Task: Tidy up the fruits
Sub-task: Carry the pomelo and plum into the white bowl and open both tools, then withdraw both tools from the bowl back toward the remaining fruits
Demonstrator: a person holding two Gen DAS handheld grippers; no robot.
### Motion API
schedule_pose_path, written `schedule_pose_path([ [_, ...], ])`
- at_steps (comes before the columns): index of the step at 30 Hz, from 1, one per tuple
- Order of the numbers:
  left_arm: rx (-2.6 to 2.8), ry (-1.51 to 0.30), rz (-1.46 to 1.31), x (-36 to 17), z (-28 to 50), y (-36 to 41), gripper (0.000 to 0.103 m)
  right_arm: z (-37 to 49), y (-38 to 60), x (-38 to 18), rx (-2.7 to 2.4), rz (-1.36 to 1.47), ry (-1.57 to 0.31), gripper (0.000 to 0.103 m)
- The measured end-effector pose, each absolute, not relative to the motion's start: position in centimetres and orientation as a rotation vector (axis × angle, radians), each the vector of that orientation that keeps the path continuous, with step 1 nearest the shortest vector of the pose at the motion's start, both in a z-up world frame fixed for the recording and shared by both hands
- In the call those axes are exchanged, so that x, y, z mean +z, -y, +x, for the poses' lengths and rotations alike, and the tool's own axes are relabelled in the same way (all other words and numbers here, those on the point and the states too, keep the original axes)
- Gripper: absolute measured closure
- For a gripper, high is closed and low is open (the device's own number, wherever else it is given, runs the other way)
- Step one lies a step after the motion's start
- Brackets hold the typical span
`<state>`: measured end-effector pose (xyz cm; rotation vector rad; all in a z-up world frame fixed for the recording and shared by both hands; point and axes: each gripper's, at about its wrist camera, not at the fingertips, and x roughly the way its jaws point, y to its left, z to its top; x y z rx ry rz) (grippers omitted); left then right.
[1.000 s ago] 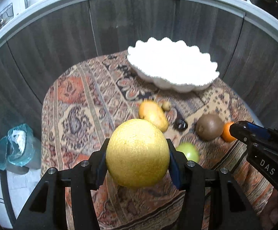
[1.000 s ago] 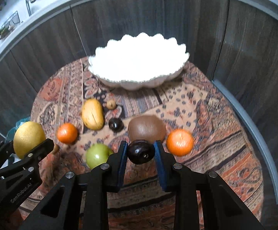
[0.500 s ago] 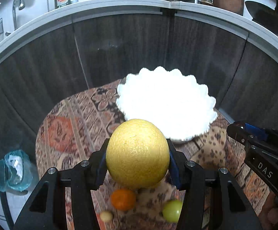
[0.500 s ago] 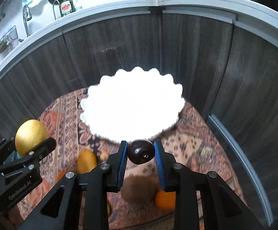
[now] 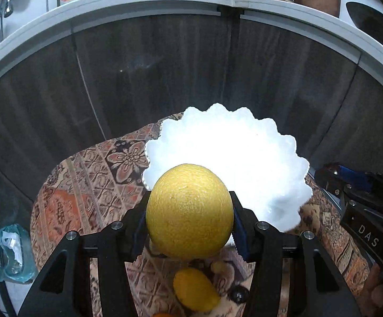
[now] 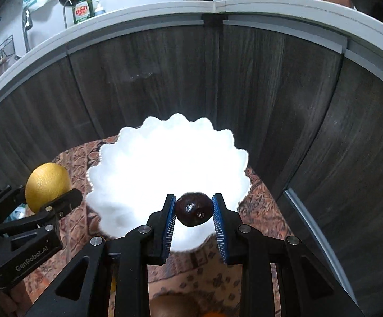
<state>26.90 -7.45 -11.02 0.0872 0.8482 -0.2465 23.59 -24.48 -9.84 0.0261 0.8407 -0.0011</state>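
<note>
While both tongs hover before the white bowl [image 6: 165,169], the left tongs [image 5: 190,219] clamp a heavy, firm yellow citrus [image 5: 188,211] at its widest girth; the right tongs [image 6: 193,211] pinch a small, smooth, slip-prone dark fruit [image 6: 193,209].

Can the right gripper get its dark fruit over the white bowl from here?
Probably yes. The right gripper holds the dark fruit just at the bowl's near rim, nothing between; the left gripper with the yellow fruit sits off to the side.
</note>
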Motion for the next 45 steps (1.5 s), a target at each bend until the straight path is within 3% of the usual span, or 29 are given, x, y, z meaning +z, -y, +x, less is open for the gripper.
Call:
schedule_pose_path([
  [20,-0.262,-0.966,0.131,-16.0,30.7,9.2,0.049,27.3,25.2,-14.9,-0.003,0.050,-0.956,0.074],
  [22,-0.251,-0.947,0.143,-15.7,30.5,9.2,0.044,27.3,25.2,-14.9,-0.006,0.047,-0.952,0.072],
  [23,-0.241,-0.933,0.149,-15.3,30.4,9.1,0.034,27.2,25.2,-14.8,-0.009,0.038,-0.948,0.066],
  [24,-0.234,-0.925,0.149,-15.1,30.4,8.9,0.030,27.2,25.1,-14.6,-0.021,0.026,-0.938,0.061],
  [26,-0.217,-0.900,0.147,-14.4,30.2,8.6,0.027,26.8,25.1,-13.9,-0.048,0.004,-0.907,0.039],
  [31,-0.166,-0.854,0.160,-12.8,29.7,7.9,0.009,26.1,24.8,-12.1,-0.104,-0.043,-0.837,0.017],
  [34,-0.146,-0.841,0.162,-12.1,29.2,7.6,0.001,25.7,24.7,-11.2,-0.121,-0.050,-0.816,0.012],
  [45,-0.133,-0.796,0.152,-9.1,26.1,6.4,0.001,23.4,24.4,-8.1,-0.131,-0.045,-0.769,0.008],
])
